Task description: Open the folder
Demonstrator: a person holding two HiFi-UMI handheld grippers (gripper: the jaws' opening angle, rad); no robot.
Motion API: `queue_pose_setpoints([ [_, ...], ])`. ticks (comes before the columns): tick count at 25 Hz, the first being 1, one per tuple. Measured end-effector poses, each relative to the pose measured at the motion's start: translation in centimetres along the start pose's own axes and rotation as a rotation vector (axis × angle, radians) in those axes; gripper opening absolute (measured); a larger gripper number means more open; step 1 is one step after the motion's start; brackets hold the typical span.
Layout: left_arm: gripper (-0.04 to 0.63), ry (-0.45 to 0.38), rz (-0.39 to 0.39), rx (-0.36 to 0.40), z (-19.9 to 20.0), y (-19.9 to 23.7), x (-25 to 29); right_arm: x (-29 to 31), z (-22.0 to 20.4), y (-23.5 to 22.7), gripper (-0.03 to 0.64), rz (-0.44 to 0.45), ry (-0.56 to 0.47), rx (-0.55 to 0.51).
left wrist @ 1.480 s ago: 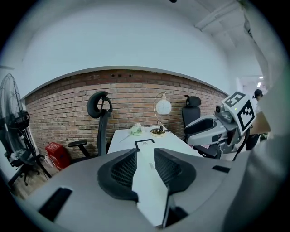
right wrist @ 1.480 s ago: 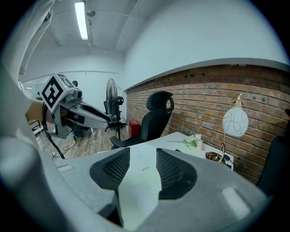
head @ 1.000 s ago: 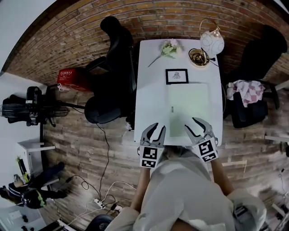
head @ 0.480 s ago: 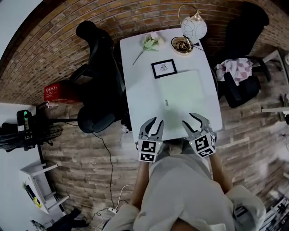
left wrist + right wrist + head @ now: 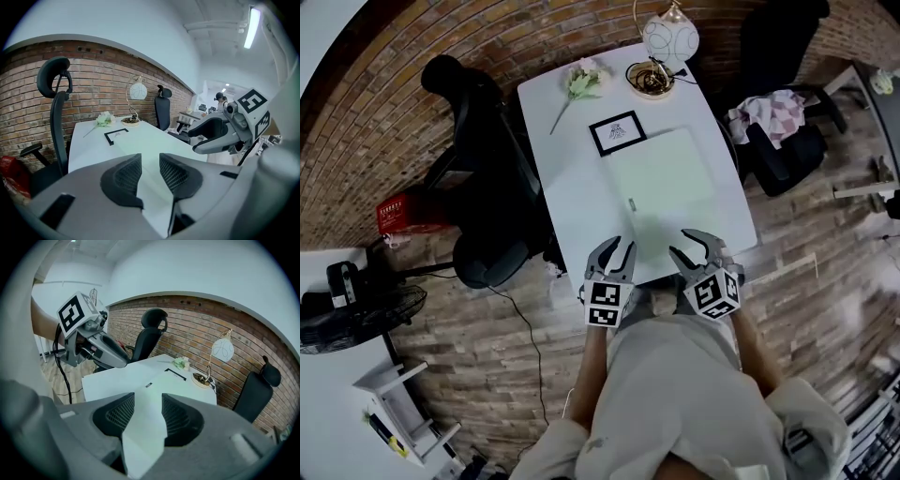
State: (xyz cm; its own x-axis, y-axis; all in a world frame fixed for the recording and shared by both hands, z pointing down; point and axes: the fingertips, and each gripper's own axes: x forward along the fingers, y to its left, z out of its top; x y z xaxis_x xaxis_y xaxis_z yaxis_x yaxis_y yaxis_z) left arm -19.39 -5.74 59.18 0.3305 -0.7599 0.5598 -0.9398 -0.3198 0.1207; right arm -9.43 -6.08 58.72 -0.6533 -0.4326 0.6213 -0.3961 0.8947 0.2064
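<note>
White table (image 5: 567, 178) beside a brick wall carries the pale green folder (image 5: 661, 187), lying flat and closed toward its near edge. The left gripper (image 5: 617, 251) and right gripper (image 5: 689, 246) hover at that edge, jaws apart and empty. The right one seems to be just over the folder's near corner.

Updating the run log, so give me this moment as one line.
stage: pre-grasp | folder: closed, flat on table | left gripper: open, empty | right gripper: open, empty
</note>
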Motion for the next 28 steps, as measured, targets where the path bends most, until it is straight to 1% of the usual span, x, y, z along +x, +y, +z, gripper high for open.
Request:
queue_pose_setpoints([
  [6,0.117,0.028,-0.032,0.019,-1.2,-0.1,0.9,0.4,-0.9,1.0,0.184,-0.004,0.025,-0.016],
  [14,0.117,0.06,-0.05,0.024,-2.5,-0.1,1.5,1.1,-1.7,2.0,0.184,0.014,0.053,-0.037],
  [19,0.117,0.087,-0.065,0.019,-3.6,-0.2,2.3,2.0,-2.9,2.9,0.184,0.043,0.091,-0.089],
  [26,0.117,0.134,-0.078,0.019,-5.3,-0.4,3.2,3.3,-4.3,4.6,0.205,0.103,0.13,-0.183],
  [28,0.117,0.135,-0.078,0.019,-5.3,-0.4,3.4,3.8,-4.6,5.0,0.212,0.117,0.137,-0.206],
])
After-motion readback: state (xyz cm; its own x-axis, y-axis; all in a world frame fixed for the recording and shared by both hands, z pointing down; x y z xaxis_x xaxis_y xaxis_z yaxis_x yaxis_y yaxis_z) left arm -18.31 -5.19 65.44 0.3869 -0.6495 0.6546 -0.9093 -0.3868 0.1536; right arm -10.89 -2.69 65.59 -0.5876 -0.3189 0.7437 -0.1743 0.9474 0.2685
